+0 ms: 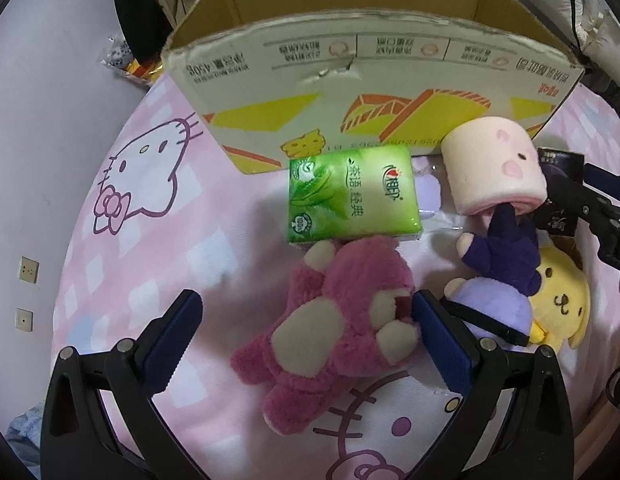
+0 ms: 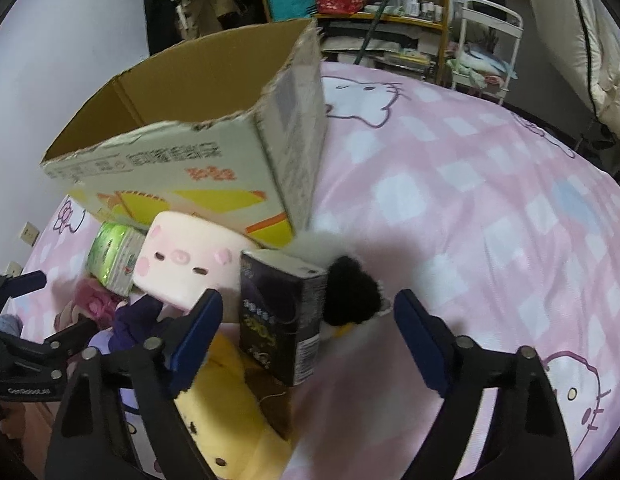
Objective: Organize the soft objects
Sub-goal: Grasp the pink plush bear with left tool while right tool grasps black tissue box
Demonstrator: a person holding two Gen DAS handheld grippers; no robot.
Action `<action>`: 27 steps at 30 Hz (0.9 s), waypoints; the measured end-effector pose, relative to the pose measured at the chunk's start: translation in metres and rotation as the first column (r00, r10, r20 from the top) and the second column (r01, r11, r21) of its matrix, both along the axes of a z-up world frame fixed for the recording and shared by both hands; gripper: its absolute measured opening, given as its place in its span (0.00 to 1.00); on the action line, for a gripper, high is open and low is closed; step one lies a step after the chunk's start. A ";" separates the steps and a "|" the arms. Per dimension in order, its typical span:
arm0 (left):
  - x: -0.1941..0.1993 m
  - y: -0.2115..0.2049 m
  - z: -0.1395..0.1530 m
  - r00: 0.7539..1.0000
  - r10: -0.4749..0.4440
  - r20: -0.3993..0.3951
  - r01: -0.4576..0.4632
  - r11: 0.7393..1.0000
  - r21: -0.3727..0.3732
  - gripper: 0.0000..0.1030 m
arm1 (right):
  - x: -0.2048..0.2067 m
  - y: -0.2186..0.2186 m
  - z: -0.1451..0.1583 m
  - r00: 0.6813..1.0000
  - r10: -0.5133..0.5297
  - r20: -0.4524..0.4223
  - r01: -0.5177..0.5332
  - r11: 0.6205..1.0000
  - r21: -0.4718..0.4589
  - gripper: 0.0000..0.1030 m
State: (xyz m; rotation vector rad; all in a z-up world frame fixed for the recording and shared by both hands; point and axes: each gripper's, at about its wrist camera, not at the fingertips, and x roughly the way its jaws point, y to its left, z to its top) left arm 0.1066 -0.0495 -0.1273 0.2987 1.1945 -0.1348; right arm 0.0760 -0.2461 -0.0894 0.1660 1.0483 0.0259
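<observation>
A pink plush bear (image 1: 330,332) lies on the pink bed sheet (image 1: 169,240), between the open fingers of my left gripper (image 1: 305,312). Behind it lies a green tissue pack (image 1: 350,196), also in the right wrist view (image 2: 113,256). A pink pig cushion (image 1: 494,164) (image 2: 189,264), a purple doll (image 1: 498,248), a lilac plush (image 1: 490,308) and a yellow dog plush (image 1: 558,300) (image 2: 229,412) lie to the right. My right gripper (image 2: 310,320) is open around a black tissue pack (image 2: 281,316) and a black-and-white plush (image 2: 350,292). An open cardboard box (image 1: 370,64) (image 2: 213,128) stands behind.
A white wall (image 1: 49,120) with sockets borders the bed on the left. Shelves (image 2: 390,12) and a white cart (image 2: 490,40) stand beyond the bed. Bare sheet (image 2: 490,200) stretches to the right of the box.
</observation>
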 end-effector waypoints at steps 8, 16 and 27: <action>0.007 0.009 -0.008 0.999 0.034 -0.029 -0.035 0.999 -0.023 1.00 | -0.002 0.003 0.001 1.000 0.023 -0.001 -0.023 0.999 0.048 0.70; 0.008 0.013 -0.013 0.997 0.031 -0.072 -0.038 0.994 -0.098 0.80 | -0.007 0.001 0.001 1.000 0.027 -0.008 -0.026 0.995 0.095 0.71; 0.005 0.014 -0.016 0.995 0.024 -0.093 -0.037 0.989 -0.143 0.66 | -0.015 0.008 -0.006 0.997 0.065 -0.043 -0.059 0.990 0.127 0.70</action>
